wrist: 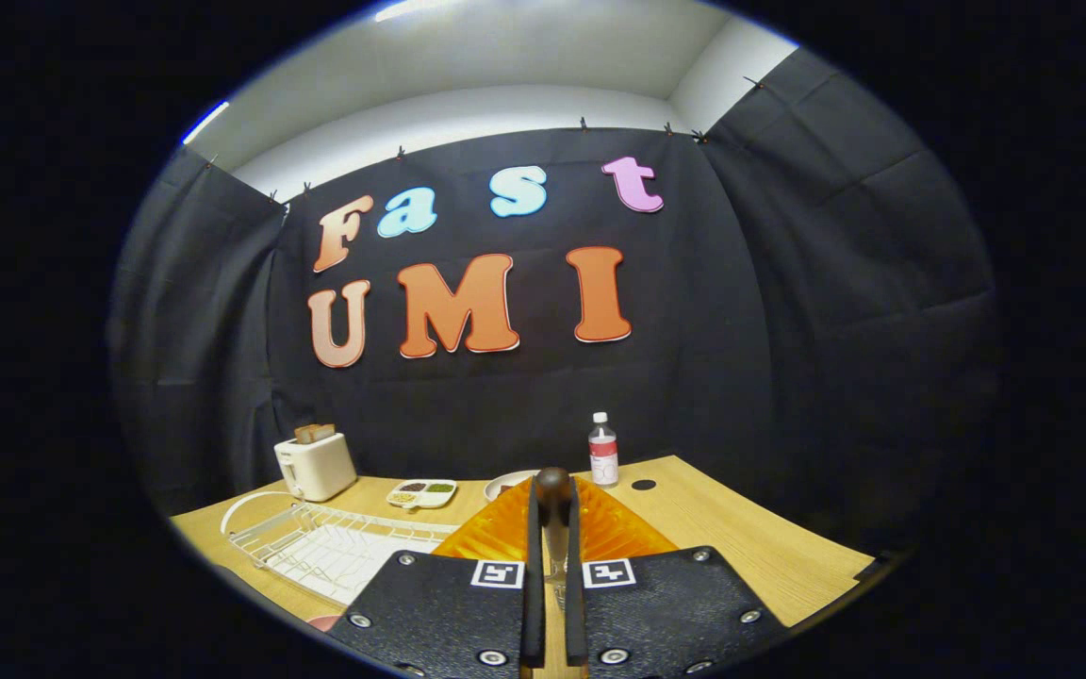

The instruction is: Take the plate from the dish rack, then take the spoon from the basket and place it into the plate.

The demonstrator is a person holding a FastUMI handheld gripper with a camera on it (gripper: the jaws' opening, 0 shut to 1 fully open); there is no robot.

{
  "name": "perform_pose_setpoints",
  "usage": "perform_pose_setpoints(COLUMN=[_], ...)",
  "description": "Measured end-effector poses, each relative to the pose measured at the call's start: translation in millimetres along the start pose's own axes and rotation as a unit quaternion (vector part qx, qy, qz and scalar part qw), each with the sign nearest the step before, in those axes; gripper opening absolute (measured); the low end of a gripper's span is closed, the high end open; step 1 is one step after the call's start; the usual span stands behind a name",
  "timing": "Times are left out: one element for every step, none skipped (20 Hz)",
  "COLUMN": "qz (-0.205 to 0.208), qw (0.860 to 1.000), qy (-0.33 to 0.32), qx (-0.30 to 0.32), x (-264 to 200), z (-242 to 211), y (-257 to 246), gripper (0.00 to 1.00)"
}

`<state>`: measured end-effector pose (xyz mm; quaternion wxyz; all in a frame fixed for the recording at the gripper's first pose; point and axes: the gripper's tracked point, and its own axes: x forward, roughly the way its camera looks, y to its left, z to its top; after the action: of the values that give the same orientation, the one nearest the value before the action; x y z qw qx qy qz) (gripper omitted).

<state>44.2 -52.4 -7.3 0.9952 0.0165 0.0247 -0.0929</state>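
Spoon (552, 490): held between the jaws, its dark rounded end poking up just past the fingertips; the pale handle runs back down the narrow gap between the two fingers.
Jaws (552, 514): drawn close together, both fingers pinching the spoon from either side.
Pose: the gripper points forward and a little downward over the tabletop, fingers running level and parallel, raised above the things below.
Plate (600, 533): orange and ribbed, lying on the tabletop directly under and around the fingers; it shows on both sides of them, and the spoon's end is above its far part. Whether the spoon touches it cannot be told.
Rack (317, 542): white wire dish rack left of the plate, just beside it, on the tabletop.
Basket: cannot be picked out with certainty.
Tray (421, 493): small white divided dish with dark and greenish contents, beyond the rack, near the far edge.
Toaster (315, 466): white, at the far left corner, something brown sticking out of its top.
White dish (505, 483): partly hidden behind the plate and fingers, just right of the tray.
Bottle (603, 451): clear, white cap, red label, upright beyond the fingers and slightly right.
Dark disc (643, 485): small, flat on the wood just right of the bottle.
Tabletop (769, 556): light wood, bare to the right of the plate.
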Motion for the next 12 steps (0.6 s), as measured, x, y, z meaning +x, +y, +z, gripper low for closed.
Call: perform_pose_setpoints(qz=[0.01,0.021,0.033,0.045,0.056,0.068,0.079,0.09,0.099,0.109,0.119,0.132], qw=[1.0,1.0,0.999,0.999,0.998,0.998,0.997,0.996,0.995,0.994,0.992,0.99], qy=[-0.002,-0.004,-0.006,-0.004,-0.001,0.002,0.005,0.01,0.017,0.025,0.032,0.04], qx=[0.004,0.007,0.009,0.008,0.007,0.007,0.006,0.006,0.007,0.01,0.017,0.024], x=[-8.0,-15.4,-22.5,-28.4,-34.4,-38.5,-42.8,-47.1,-51.2,-53.9,-57.5,-60.4], z=[4.6,7.7,10.5,9.8,8.2,5.4,2.2,-3.0,-8.6,-14.4,-19.9,-25.2], y=[7.3,14.5,22.2,29.0,36.9,44.5,52.5,60.6,68.0,75.1,82.9,91.5], gripper=[0.08,0.08,0.08,0.08,0.08,0.08,0.08,0.08,0.08,0.08,0.08,0.08])
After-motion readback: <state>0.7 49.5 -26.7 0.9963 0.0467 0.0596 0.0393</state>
